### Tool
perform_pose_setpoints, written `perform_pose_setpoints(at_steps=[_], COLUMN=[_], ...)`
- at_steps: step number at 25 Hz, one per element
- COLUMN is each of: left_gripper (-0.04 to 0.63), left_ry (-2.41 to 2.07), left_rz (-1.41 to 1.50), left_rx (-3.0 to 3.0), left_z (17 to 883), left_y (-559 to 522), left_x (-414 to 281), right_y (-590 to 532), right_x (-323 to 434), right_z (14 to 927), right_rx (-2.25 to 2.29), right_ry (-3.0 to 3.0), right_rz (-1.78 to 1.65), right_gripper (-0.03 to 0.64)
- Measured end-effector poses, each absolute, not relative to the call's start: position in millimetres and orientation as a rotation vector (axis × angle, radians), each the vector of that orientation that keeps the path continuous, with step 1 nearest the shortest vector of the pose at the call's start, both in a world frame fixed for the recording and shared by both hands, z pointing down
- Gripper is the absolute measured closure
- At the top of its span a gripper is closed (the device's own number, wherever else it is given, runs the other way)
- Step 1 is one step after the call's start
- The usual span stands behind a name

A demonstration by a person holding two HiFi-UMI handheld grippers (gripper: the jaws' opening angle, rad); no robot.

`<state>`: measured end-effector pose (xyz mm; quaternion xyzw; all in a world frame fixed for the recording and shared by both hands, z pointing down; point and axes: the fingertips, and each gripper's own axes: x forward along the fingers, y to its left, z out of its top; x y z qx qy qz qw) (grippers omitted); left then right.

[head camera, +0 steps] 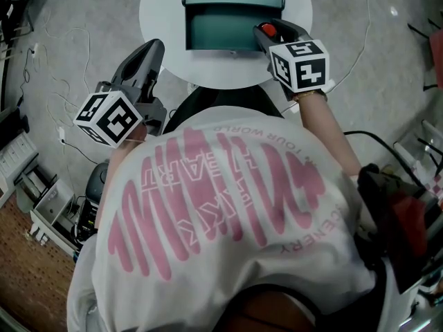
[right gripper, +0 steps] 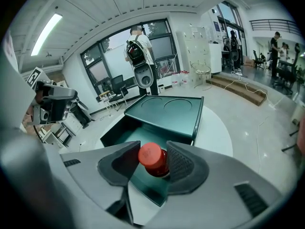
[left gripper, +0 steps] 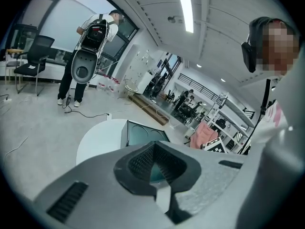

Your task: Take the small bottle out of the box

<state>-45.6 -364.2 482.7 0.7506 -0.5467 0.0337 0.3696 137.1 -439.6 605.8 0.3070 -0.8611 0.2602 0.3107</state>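
Grey floor with loose cables surrounds a round white bench (head camera: 159, 9) at the top of the head view, which carries a dark green box (head camera: 232, 37) with an open front compartment. Right tongs (right gripper: 151, 162), upper right of centre in the head view, are closed on the small bottle with a red cap (right gripper: 153, 156), held cap-up between the pads at the right front corner of that compartment; whether its base touches the box floor I cannot tell. Left tongs (left gripper: 156, 171), at the head view's left beside the bench's lower-left edge, have their tips together and hold nothing.
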Motion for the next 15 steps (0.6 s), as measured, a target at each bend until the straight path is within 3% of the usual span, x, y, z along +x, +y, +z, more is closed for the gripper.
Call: perform_pose_setpoints(at_steps=[15], left_gripper=[0.589], left_ry=[-1.463], left_rz=[0.042], left_rx=[1.924], left_z=[485.3], left_y=[-343.2], left_x=[-51.2], right_y=[-430.3], right_x=[141.7], right_z=[612.9], right_rx=[0.802], right_ry=[-2.238], right_rz=[0.695], right_gripper=[0.461])
